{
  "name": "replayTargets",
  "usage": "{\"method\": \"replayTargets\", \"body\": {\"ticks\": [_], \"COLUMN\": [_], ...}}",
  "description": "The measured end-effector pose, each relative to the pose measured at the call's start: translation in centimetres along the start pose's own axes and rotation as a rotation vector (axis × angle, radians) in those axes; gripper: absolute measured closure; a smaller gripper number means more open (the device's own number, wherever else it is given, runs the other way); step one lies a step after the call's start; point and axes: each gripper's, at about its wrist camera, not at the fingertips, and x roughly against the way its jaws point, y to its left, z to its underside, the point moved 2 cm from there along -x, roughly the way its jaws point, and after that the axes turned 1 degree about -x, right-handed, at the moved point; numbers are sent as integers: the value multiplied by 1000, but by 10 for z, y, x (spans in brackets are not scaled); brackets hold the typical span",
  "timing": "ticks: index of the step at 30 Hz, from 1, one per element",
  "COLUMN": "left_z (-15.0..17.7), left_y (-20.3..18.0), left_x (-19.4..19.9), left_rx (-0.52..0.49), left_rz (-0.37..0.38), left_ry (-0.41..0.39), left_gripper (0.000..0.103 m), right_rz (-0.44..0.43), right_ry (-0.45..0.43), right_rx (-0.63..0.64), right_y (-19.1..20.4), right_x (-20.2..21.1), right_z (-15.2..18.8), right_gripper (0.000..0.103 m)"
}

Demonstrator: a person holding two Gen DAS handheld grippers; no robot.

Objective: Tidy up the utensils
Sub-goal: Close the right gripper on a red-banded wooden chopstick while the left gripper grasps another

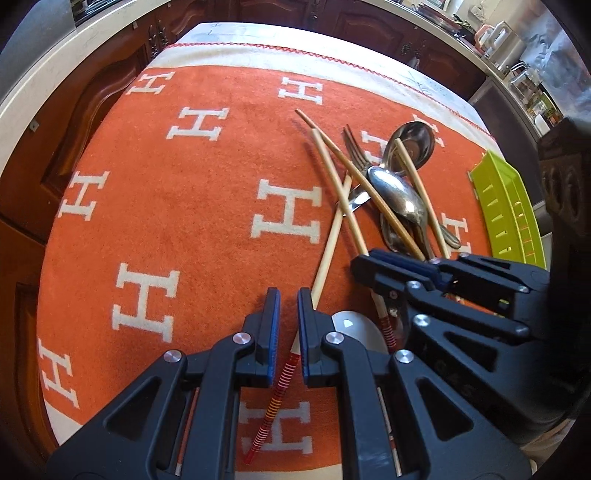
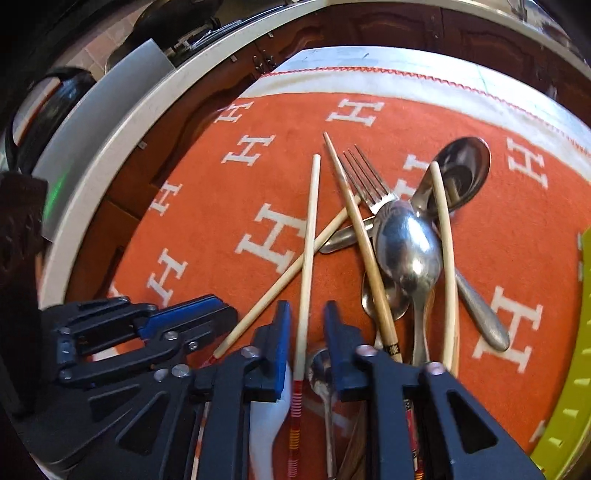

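Surroundings: you work over a tabletop (image 1: 229,31) covered by an orange blanket (image 1: 192,229) with white H letters and a pale border stitched in red. Dark wooden cabinets (image 1: 92,110) and a pale counter edge (image 1: 44,92) curve round behind it.
Tray: a lime-green utensil tray (image 1: 509,206) lies at the right edge of the blanket, just beside the pile.
In the way: the utensils lie crossed in one heap, so little lies free. A pale chopstick (image 2: 445,258) runs over the bowl of the round spoon (image 2: 465,166), and a brown-tipped chopstick (image 2: 364,251) lies across the fork (image 2: 365,181) and beside the large spoon (image 2: 408,243).
Utensils: metal ones are shiny steel with a matte-handled piece (image 2: 480,314) at the right. The chopsticks are pale bamboo; two end in red and orange stripes. A white spoon (image 1: 354,330) lies between your two tools.
Left hand-held gripper (image 1: 288,325): a narrow gap shows between the blue pads, nearly closed. A striped chopstick (image 1: 325,266) passes beside the right pad and under it; whether it is pinched you cannot tell.
Right hand-held gripper (image 2: 306,332): it points down at the near end of the heap, jaws almost together on either side of an upright pale chopstick (image 2: 310,229); the pads do not visibly touch it.
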Motion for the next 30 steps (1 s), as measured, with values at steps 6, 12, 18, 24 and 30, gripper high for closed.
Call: {"method": "replayTargets", "body": {"ticks": [6,12,18,24,30], "left_z": [-5,-10,-12,-15,-13], "left_y": [-7,-16,-24,-27,-17], "left_x": [0,-7,-17,-20,-14], "left_rx": [-22,-57,-91,-95,-48], "left_rz": [22,19,-10,-47,-67], "left_ry": [-1,8,19,28,43], "left_gripper": [96,96,96,99,100], "right_rz": [-42,-105,-125,-133,-135], "right_ry": [-18,-59,-84,-99,-114], "right_rx": [-36,-80,-112,-144,-186], "right_y": [-7,-22,-35,-47,-59], "right_x": [8,37,59,72,86], "right_z": [3,13,27,38,49], "right_gripper": [98,98,98,98,98]}}
